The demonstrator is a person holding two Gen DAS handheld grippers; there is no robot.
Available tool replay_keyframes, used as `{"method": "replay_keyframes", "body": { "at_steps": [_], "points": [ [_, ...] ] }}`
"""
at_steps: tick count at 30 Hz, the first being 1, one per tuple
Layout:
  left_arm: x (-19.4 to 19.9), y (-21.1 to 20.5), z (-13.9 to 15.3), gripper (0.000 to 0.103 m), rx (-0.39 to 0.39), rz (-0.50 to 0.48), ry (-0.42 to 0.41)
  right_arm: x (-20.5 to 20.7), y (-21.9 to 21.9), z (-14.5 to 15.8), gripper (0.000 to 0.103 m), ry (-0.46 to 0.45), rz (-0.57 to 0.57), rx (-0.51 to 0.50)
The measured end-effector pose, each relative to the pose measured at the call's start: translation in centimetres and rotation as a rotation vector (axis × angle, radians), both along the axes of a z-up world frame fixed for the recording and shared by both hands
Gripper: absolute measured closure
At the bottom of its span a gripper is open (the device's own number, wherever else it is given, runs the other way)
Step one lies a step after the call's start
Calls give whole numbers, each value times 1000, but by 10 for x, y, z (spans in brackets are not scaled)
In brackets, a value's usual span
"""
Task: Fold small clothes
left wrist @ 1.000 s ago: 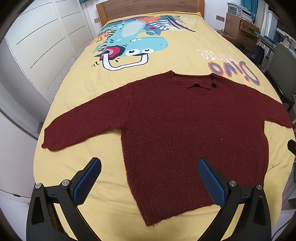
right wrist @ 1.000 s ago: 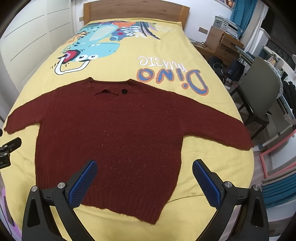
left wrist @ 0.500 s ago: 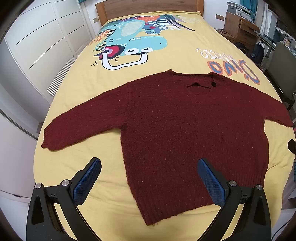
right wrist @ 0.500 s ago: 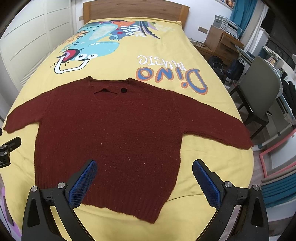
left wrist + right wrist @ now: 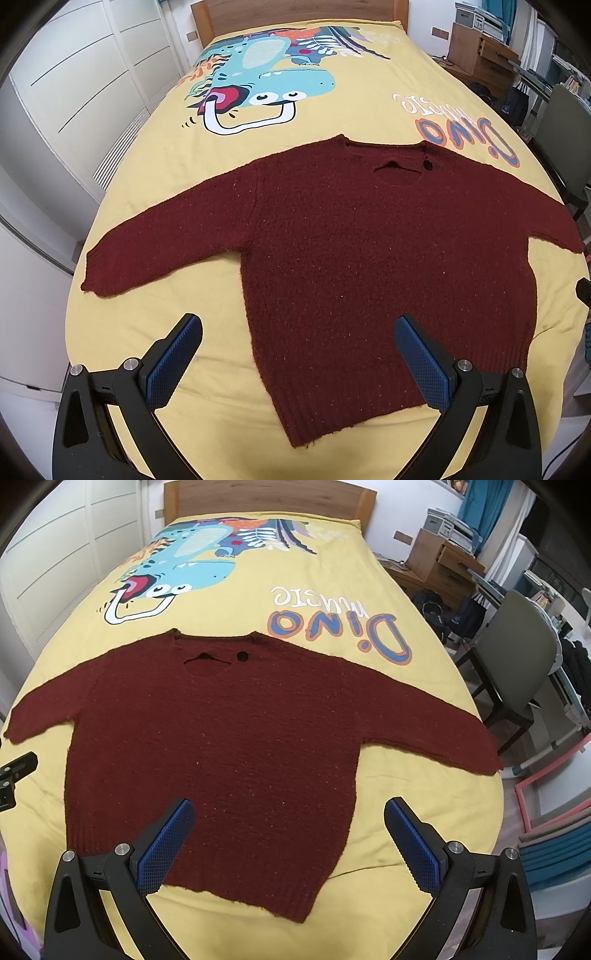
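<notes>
Bedroom scene: a bed (image 5: 122, 302) with a yellow dinosaur-print cover (image 5: 332, 110) serves as the folding surface, its wooden headboard (image 5: 295, 14) at 12 o'clock. We see a dark red knitted sweater (image 5: 369, 258) laid flat at the centre of the cover, neckline toward 12 o'clock, ribbed hem (image 5: 369, 413) toward 6 o'clock, and both sleeves spread out to 9 and 3 o'clock. We judge that this open layout exposes every edge for a first fold, which is not yet begun.

The left gripper (image 5: 295, 363) hovers above the hem's left corner at 6 o'clock, jaws wide apart and holding nothing. The right gripper (image 5: 288, 843) hangs over the hem's right part, jaws likewise spread and empty. A grey chair (image 5: 517, 672) stands beside the bed at 3 o'clock, clear of the work.

We judge that each gripper is placed to take the edge on its own side.
</notes>
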State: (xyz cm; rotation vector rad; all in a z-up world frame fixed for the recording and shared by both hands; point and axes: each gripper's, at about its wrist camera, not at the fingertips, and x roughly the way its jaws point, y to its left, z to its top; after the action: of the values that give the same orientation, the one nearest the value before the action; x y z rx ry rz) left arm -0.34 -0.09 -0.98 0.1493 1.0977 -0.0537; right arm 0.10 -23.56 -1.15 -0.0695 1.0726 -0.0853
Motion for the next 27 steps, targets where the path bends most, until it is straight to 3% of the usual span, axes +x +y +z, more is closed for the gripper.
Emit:
{"method": "replay_keyframes", "body": {
  "at_steps": [7, 27],
  "points": [
    [-2, 0, 0, 1, 25, 4, -6, 1, 1, 0, 1, 6, 3, -5],
    [-1, 3, 0, 1, -1, -8, 2, 7, 8, -2, 1, 17, 28, -9]
  ]
}}
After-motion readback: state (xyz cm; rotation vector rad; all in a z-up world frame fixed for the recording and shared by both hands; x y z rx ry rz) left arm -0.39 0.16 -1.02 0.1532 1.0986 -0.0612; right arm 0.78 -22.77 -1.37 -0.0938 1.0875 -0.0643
